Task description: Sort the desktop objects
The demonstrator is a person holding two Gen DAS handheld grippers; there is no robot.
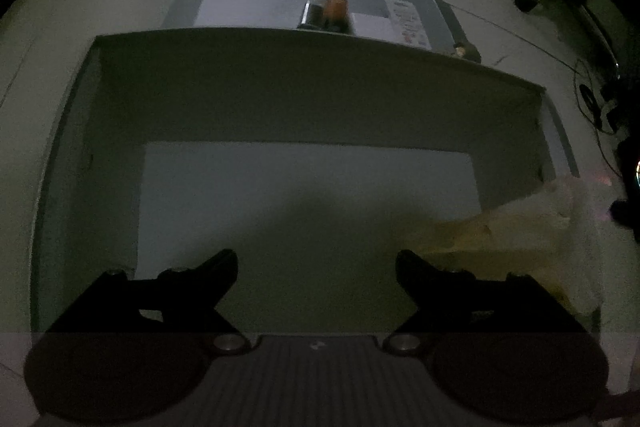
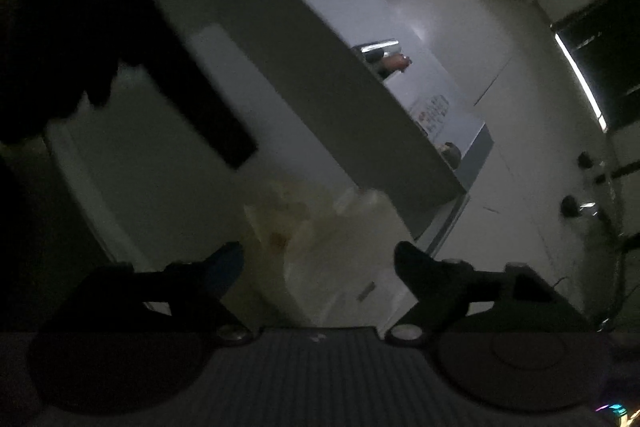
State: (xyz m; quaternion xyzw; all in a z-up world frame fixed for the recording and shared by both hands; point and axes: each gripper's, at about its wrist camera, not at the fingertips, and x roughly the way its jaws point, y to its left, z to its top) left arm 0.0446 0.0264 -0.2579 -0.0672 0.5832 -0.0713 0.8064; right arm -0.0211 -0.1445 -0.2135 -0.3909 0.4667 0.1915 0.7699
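Left gripper (image 1: pixel 317 263) open over white box (image 1: pixel 304 95) — nothing between fingers. Right gripper (image 2: pixel 319 259) open around crumpled pale wrapper (image 2: pixel 320 231) at box's right end — contact unclear.

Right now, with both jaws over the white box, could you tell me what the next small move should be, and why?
Probably lift the right gripper up and away from the box. Its jaws stand open around the crumpled pale wrapper without pressing it, and the wrapper already lies in the box's corner. The left gripper is open and empty, and the small bottles beyond the box remain unsorted.
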